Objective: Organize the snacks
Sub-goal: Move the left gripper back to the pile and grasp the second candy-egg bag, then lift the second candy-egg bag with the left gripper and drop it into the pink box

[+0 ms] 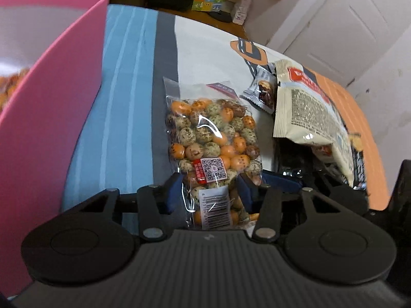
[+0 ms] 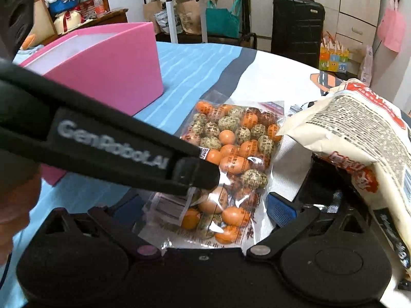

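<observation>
A clear bag of orange and speckled coated nuts (image 1: 213, 133) lies on the striped cloth. My left gripper (image 1: 210, 192) has its blue pads pressed against both sides of the bag's near end, by the barcode label. In the right wrist view the same bag (image 2: 231, 154) lies between the wide-open fingers of my right gripper (image 2: 205, 209), whose pads do not touch it. The left gripper's black finger (image 2: 197, 177) reaches across the bag from the left. A pink box (image 1: 51, 77) (image 2: 110, 71) stands open to the left, with something orange just visible inside it.
A beige snack bag (image 1: 305, 107) (image 2: 359, 138) lies right of the nuts, propped on dark packets (image 1: 295, 169). A small grey wrapper (image 1: 262, 89) sits behind it. Beyond the cloth's far edge are a black suitcase (image 2: 298, 23), bags and white cabinets.
</observation>
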Demonstrator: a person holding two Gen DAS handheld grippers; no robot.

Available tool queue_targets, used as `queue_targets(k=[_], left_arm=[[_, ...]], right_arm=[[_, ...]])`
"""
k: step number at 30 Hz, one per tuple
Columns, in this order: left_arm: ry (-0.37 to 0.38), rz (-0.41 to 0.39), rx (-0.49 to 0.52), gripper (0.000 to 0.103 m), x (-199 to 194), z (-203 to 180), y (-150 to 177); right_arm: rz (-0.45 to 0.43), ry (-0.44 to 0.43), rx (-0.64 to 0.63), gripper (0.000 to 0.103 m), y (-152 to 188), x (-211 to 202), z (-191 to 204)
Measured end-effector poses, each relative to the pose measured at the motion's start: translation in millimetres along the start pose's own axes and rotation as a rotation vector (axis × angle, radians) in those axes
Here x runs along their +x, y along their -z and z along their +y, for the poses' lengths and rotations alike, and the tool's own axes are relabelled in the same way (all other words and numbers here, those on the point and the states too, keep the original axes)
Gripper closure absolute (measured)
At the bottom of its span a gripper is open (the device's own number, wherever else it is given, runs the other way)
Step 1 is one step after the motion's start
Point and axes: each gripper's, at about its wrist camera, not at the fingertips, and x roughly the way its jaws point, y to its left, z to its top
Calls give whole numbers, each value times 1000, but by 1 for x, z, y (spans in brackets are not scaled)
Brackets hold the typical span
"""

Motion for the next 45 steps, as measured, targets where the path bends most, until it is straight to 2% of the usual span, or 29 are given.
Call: queue_targets(k=[5, 12, 16, 20, 22, 23, 26, 28, 29, 32, 34, 36, 41, 45], left_arm=[[3, -15, -5, 56, 3, 0, 3], [-20, -54, 29, 56, 0, -8, 12], [-4, -43, 5, 54, 0, -4, 11], [-5, -22, -14, 54, 1, -4, 5], [9, -19, -20, 53, 1, -2, 4], [14, -13, -23, 53, 2, -1, 4], [29, -1, -32, 50, 5, 1, 2], [43, 11, -25, 36, 9, -1, 0], [46, 13, -38, 33, 12, -2, -1], [-18, 11, -3, 38, 18, -10, -3], [-18, 13, -17, 44, 17, -8, -3], [-4, 19, -48, 48, 14, -4, -3], [30, 38, -88, 50, 10, 0, -3], [14, 52, -79, 50, 3, -9, -1]], right_arm=[[-9, 14, -28, 0, -2, 9, -1], [-45, -15, -53, 0, 10, 4, 1], [-35, -1, -23, 4, 8, 1, 2], [-31, 16, 71, 13, 1, -3, 1], [-39, 1, 129, 14, 0, -6, -6], [-38, 4, 118, 14, 0, -6, -5], [-37, 13, 93, 15, -1, -3, -4], [-14, 13, 79, 14, -3, 0, -3], [6, 16, 59, 10, -6, 2, -1], [43, 5, 36, 5, -13, 11, -2], [24, -6, 27, 1, -12, 14, -3], [-8, 20, -24, 1, -5, 16, 5], [-41, 29, 17, 20, -5, 4, 4], [-67, -8, 25, 23, 0, -4, 4]])
